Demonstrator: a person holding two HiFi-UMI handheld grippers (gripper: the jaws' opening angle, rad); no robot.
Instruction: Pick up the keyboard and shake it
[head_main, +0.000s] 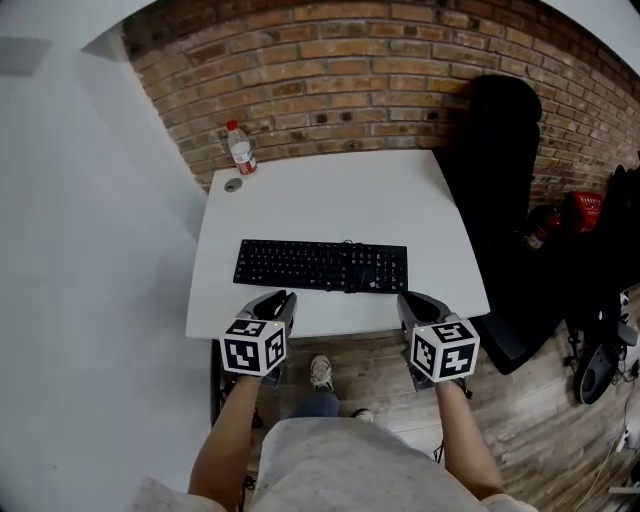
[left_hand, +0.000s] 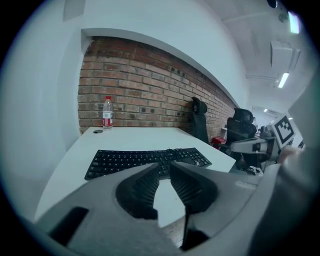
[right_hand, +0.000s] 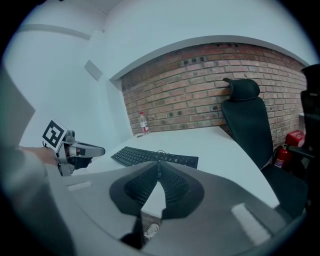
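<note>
Black flat keyboard (head_main: 320, 266) lies mid-frame on smooth white worktop (head_main: 330, 195); left gripper (head_main: 284, 297) narrowly parted, right gripper (head_main: 405, 298) closed, both empty

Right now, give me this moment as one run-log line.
stage: pre-grasp | keyboard: flat on white table, untouched | left claw: slightly open, empty | right claw: shut, empty

Keyboard (head_main: 320, 266) on table (head_main: 330, 195) near its front edge, bottle (head_main: 241, 150) at far left corner, chair (head_main: 505, 180) to the right
</note>
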